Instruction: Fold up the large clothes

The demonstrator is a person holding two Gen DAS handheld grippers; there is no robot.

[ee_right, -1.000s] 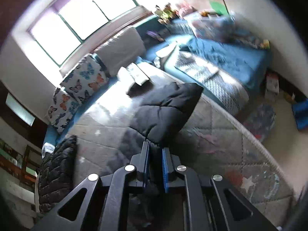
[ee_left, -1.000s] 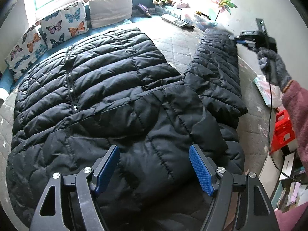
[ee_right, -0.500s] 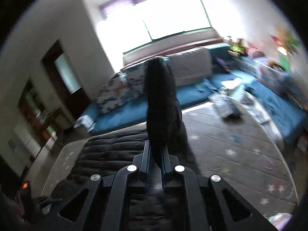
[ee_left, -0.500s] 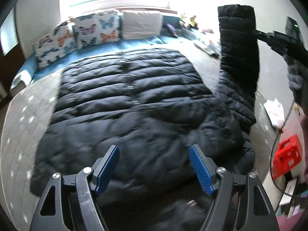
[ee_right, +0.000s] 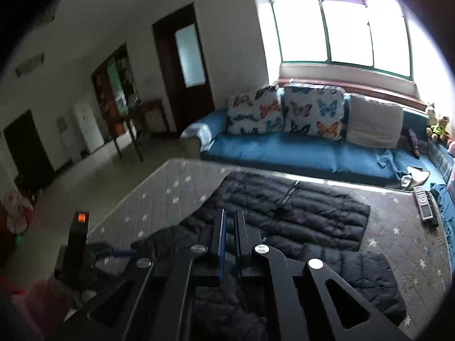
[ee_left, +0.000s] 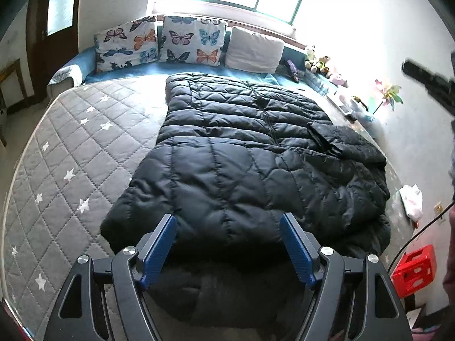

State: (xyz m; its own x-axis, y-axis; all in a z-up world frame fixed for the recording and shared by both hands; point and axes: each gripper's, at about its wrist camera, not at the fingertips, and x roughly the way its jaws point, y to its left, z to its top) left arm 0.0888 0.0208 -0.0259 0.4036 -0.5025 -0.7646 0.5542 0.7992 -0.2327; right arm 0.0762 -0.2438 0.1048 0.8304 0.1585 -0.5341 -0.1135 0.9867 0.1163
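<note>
Black quilted puffer jacket (ee_left: 244,167) lies spread flat on the grey star-quilted mattress (ee_left: 71,153), zipper (ee_left: 266,113) up and running away from the left wrist camera; 1 sleeve (ee_left: 341,142) is laid over the body on the right side. Left gripper (ee_left: 229,244) hovers over the jacket's near edge, blue pads (ee_left: 157,245) wide apart with nothing between them. Right gripper (ee_right: 229,241) is held above the jacket – its 2 fingers nearly together with a thin gap, no cloth seen between them. Beyond the mattress, a blue sofa (ee_right: 284,153) carries 2 butterfly cushions (ee_left: 159,42) and 1 plain cushion (ee_left: 254,54) under a bright window (ee_right: 341,25). Red crate (ee_left: 413,270) on the floor at right – remote controls (ee_right: 426,206) at the mattress's far edge.
</note>
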